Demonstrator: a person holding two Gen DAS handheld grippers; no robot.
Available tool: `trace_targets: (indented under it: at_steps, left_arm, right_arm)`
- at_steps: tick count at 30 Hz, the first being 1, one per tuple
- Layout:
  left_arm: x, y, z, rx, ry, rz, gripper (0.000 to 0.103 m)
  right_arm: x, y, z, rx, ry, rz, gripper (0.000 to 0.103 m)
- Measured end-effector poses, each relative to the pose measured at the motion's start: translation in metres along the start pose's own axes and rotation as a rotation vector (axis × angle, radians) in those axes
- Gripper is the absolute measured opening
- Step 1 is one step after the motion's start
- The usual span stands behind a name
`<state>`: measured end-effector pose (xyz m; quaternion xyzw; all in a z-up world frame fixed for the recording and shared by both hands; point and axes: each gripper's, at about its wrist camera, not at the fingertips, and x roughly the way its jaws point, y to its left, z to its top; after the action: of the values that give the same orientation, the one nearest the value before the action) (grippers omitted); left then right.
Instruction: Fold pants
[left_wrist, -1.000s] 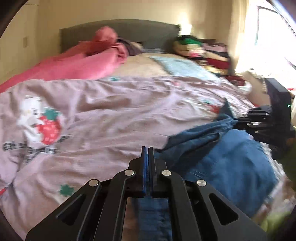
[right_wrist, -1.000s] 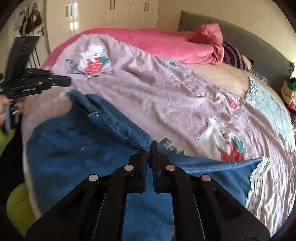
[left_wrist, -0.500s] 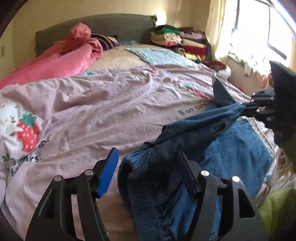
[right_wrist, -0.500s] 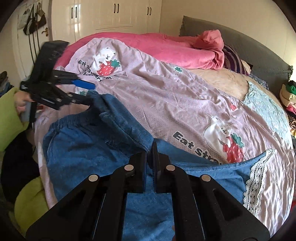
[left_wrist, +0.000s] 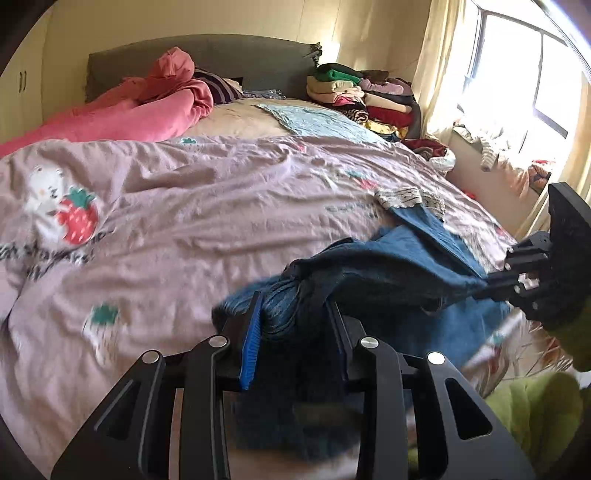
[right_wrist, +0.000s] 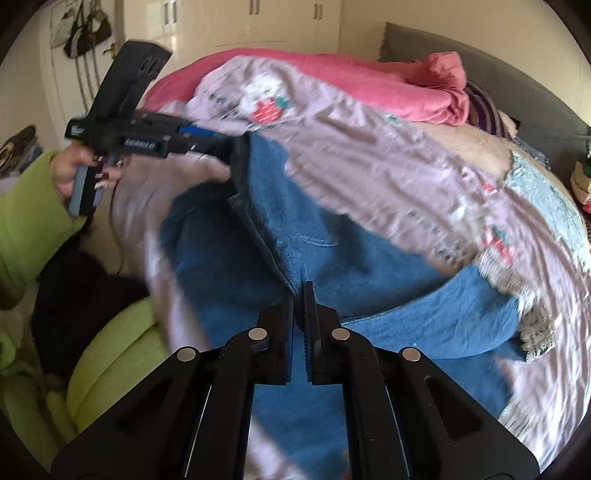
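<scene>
- Left gripper (left_wrist: 293, 314) let go, regrabbed: jaws had just been closing, now pinching a thick waistband bunch of the pants (right_wrist: 332, 258).
- Right gripper (right_wrist: 298, 295) was pressed together on the fold edge.
- Pants hung stretched between both above the bedspread (left_wrist: 184, 192), likely so the fold lands flat.

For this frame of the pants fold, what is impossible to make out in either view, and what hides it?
- Left wrist view: whether the left gripper, whose jaws have just been closing, presses the bunched blue pants; folds hide the far pad.
- Right wrist view: how much cloth the shut right gripper pinches; its fingers cover the seam.
- Both views: the quilt's lettering, motion-blurred.
- Both views: the pants' near edge, under the gripper bodies.
</scene>
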<state>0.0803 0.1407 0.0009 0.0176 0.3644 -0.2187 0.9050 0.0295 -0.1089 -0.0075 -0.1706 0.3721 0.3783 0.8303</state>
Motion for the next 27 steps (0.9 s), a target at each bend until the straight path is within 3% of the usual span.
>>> trace_targets:
  at_steps: [6, 11, 14, 17, 21, 24, 27]
  left_arm:
    - [-0.018, -0.004, -0.042, -0.035, 0.018, 0.054, 0.031]
    - [-0.019, 0.000, -0.070, -0.084, 0.075, 0.067, 0.031]
    - [-0.020, 0.000, -0.076, -0.086, 0.104, 0.097, 0.034]
    - [-0.039, -0.003, -0.076, -0.108, 0.075, 0.120, 0.034]
    - [-0.070, -0.004, -0.069, -0.151, 0.020, 0.159, 0.032]
    - [-0.078, -0.024, -0.052, -0.110, -0.032, 0.106, 0.032]
    - [-0.050, -0.051, -0.031, -0.065, -0.018, 0.061, 0.032]
  right_arm:
    - [0.018, 0.040, -0.021, -0.042, 0.062, 0.047, 0.001]
    - [0.033, 0.046, -0.029, -0.052, 0.114, 0.029, 0.001]
    - [0.035, 0.049, -0.033, -0.025, 0.122, 0.052, 0.007]
    - [0.030, 0.052, -0.035, -0.001, 0.121, 0.089, 0.015]
    - [0.002, 0.053, -0.030, 0.015, 0.080, 0.142, 0.017]
    - [-0.018, 0.039, -0.019, 0.063, -0.016, 0.126, 0.021]
    - [-0.001, 0.026, -0.013, 0.131, -0.017, 0.122, 0.022]
